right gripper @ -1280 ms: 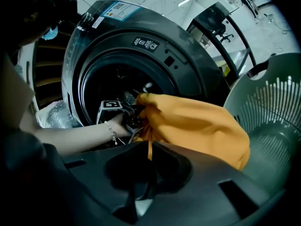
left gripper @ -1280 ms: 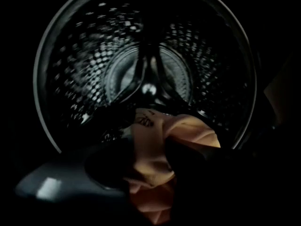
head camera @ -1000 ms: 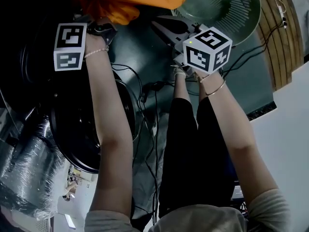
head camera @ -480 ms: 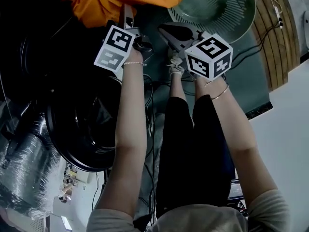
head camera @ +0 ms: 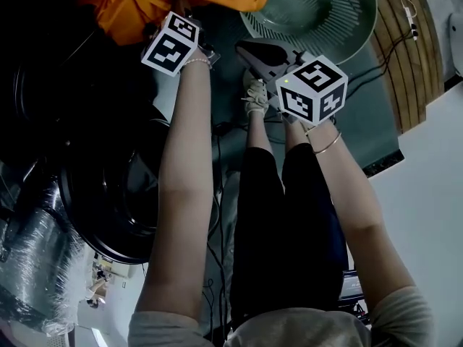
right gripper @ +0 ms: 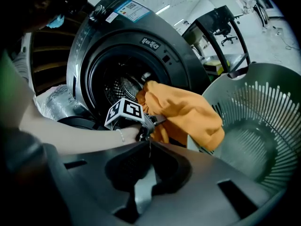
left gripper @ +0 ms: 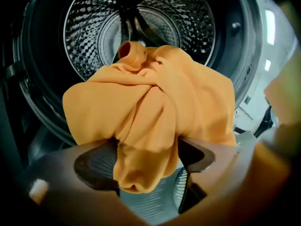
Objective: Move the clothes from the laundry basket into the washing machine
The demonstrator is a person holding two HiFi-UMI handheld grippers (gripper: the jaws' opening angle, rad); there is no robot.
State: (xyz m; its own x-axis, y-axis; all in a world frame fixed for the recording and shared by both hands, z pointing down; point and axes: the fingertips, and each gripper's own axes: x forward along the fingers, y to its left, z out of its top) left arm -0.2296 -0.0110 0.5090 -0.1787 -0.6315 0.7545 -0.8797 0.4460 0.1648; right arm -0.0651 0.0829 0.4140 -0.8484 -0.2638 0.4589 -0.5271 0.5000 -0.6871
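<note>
While the orange top (left gripper: 150,107) hangs at the washer (left gripper: 235,46) mouth, left gripper (left gripper: 148,146) just opened wide around it; right gripper (right gripper: 149,147) closed, empty; basket (right gripper: 263,121) looks bare.

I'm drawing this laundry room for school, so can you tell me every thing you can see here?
garment: one, orange, at the washing machine's opening
washing machine: one, dark grey, door open, ahead
drum: one, silver, holed, inside the machine
laundry basket: one, grey-green, right of the machine
wrapped bundle: one, silvery, left of the machine
cables: several, black, on the floor
left tool: one, dark, jaws have just been opening, wide apart, garment between them
right tool: one, dark, jaws shut, nothing in them, beside the basket
arms: two, bare, stretched forward
</note>
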